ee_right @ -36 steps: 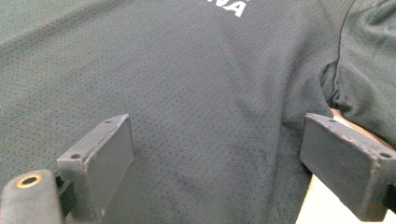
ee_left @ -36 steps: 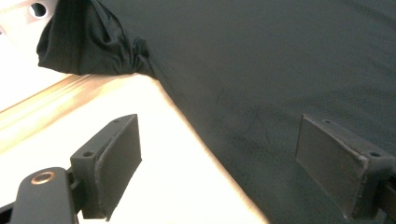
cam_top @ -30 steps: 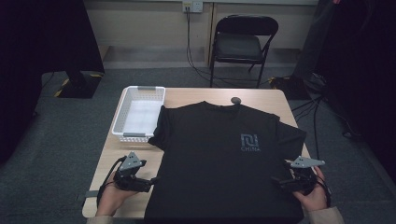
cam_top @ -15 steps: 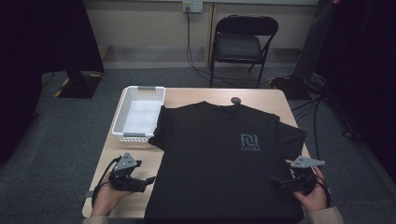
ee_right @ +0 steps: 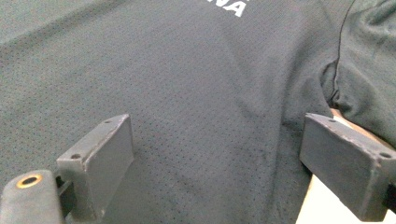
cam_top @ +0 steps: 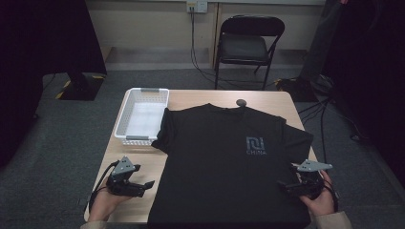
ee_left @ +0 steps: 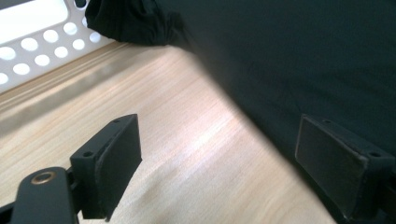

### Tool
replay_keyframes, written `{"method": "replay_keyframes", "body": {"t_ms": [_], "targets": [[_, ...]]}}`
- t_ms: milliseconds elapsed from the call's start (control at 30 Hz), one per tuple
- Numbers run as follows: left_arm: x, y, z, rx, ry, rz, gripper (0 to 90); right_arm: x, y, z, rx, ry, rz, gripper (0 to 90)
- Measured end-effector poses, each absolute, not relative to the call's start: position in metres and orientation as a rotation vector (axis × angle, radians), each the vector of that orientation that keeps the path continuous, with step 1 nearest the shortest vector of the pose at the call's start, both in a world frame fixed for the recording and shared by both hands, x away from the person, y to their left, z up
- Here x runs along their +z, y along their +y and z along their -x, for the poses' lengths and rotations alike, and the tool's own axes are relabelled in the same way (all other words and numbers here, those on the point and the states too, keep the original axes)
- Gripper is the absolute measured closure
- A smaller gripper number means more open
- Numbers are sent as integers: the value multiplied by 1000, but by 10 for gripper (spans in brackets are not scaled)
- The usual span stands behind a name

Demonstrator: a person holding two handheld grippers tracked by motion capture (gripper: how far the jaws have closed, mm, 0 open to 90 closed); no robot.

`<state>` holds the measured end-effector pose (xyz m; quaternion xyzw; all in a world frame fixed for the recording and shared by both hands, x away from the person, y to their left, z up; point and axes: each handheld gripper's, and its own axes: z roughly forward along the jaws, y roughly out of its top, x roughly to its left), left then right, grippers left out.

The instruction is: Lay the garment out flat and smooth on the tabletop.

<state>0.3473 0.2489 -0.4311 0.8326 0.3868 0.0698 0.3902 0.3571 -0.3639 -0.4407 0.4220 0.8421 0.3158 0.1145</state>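
Wooden table (cam_top: 191,98); black T-shirt (cam_top: 224,167) spread flat across it, hem toward the person. White basket (cam_top: 142,114) at far left, touching the sleeve. Left gripper (cam_top: 143,187) beside shirt's left edge, jaws wide. Right gripper (cam_top: 285,183) over right edge, jaws wide, empty.

Two handheld black grippers, each topped by a grey three-cornered plate.
Left gripper (cam_top: 149,185) trails a black cable; right gripper (cam_top: 282,184) sits ahead of a seemingly beige sleeve (cam_top: 330,221).
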Motion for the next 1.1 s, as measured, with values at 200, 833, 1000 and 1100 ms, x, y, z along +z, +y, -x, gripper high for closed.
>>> {"method": "replay_keyframes", "body": {"t_ms": [200, 833, 1000, 1100], "targets": [[-433, 253, -347, 163, 987, -2120, 140, -441, -364, -357, 925, 2468, -1237, 88], [-442, 272, -343, 157, 1009, -2099, 148, -441, -364, -357, 925, 2468, -1237, 88], [-444, 274, -343, 150, 1008, -2107, 149, -441, -364, -357, 925, 2468, -1236, 88], [-445, 276, -343, 155, 1008, -2103, 149, -441, -364, -357, 926, 2468, -1237, 88]]}}
